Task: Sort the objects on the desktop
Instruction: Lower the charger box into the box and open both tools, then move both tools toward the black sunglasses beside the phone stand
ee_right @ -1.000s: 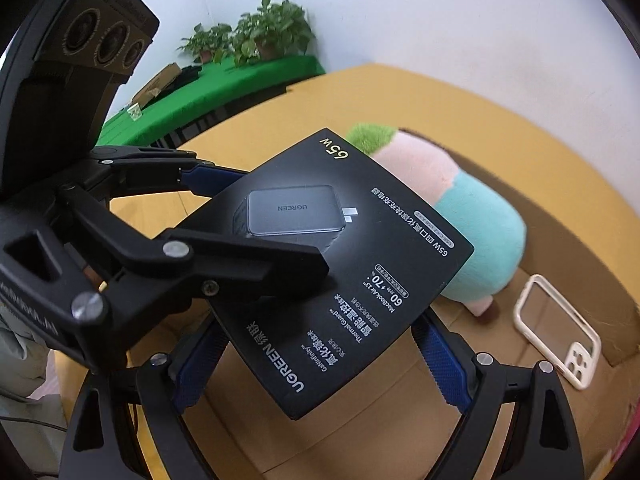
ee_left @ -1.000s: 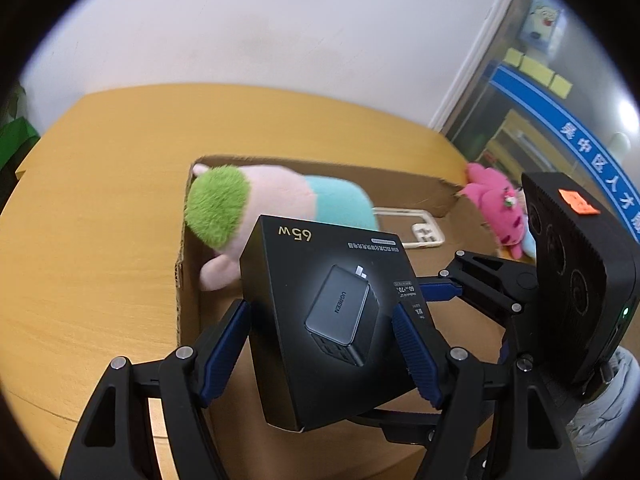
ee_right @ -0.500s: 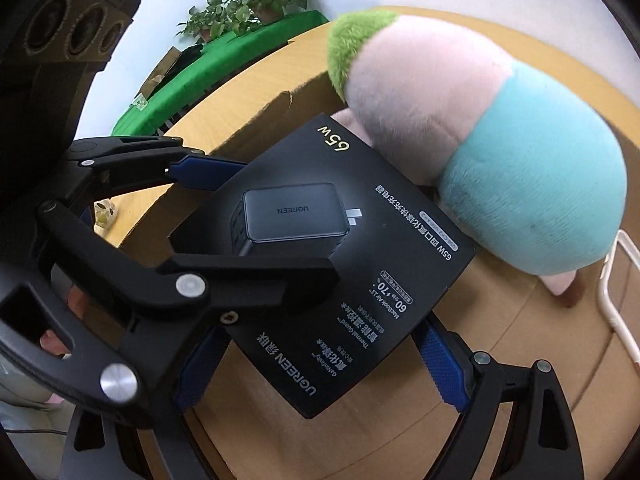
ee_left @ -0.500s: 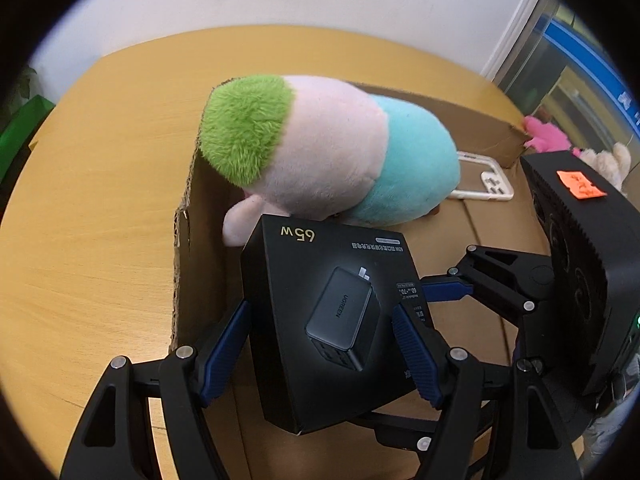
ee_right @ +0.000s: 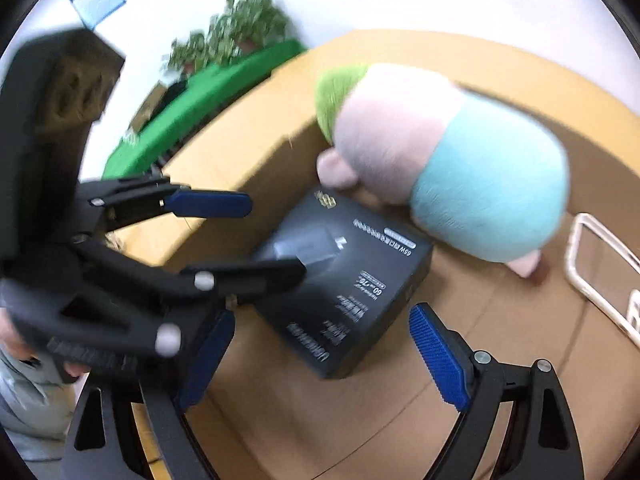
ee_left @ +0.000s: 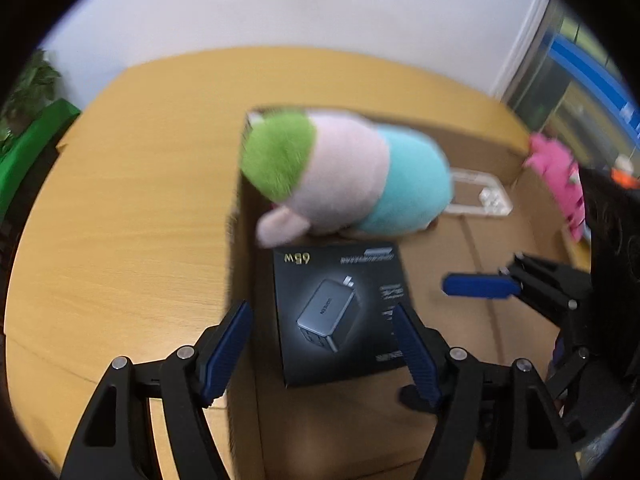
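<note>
A black charger box lies flat on the floor of an open cardboard box, just in front of a green, pink and blue plush toy. My left gripper hovers above it, open, with a gap between its blue pads and the box's sides. In the right wrist view the charger box rests on the cardboard. My right gripper stands open and wide of it, touching nothing. The left gripper crosses over the box's near corner. Both views are motion-blurred.
A white phone case lies on the cardboard floor right of the plush toy. A pink plush sits outside the cardboard wall at right. The wooden table spreads to the left. Green plants stand by the wall.
The charger box, earlier up between the fingers of both grippers, now lies on the cardboard floor. Both grippers have drawn back from it.
</note>
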Motion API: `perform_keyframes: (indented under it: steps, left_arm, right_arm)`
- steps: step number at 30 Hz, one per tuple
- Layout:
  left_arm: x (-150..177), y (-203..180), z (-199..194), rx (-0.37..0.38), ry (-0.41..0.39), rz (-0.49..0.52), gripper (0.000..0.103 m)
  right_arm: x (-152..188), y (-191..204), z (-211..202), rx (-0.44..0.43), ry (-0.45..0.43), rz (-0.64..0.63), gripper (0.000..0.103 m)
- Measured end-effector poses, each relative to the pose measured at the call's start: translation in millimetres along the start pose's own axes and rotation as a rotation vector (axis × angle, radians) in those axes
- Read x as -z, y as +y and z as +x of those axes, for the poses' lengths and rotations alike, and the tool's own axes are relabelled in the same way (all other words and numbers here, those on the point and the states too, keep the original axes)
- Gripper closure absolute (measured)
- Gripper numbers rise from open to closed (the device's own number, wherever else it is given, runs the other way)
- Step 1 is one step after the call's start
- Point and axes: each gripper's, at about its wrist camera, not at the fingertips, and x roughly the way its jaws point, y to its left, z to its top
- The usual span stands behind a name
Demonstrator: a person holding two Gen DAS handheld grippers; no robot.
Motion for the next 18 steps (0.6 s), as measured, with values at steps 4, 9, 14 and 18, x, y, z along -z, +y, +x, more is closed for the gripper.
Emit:
perform_keyframes:
  steps: [4,9,14,18]
  left_arm:
    - [17,-3,-56,-0.01,-0.161,0.025,0.03]
    - [45,-37,-104,-0.07,-0.356,0.091,0.023]
    - [69,-76,-117,-0.01,-0.42,0.14,0.023]
    - [78,-100,-114,0.02,-0.423,0.158,0.023]
  right_arm:
    - [22,18,-43,0.156,-0.075,0.021,0.008]
    - [64,43,-112,0.36,-0.289,0.065,0.0]
    - [98,69,-140,0.47,-0.358,0.082,0.0]
    - [122,76,-156,0.5,-0.361,0.103,0.0]
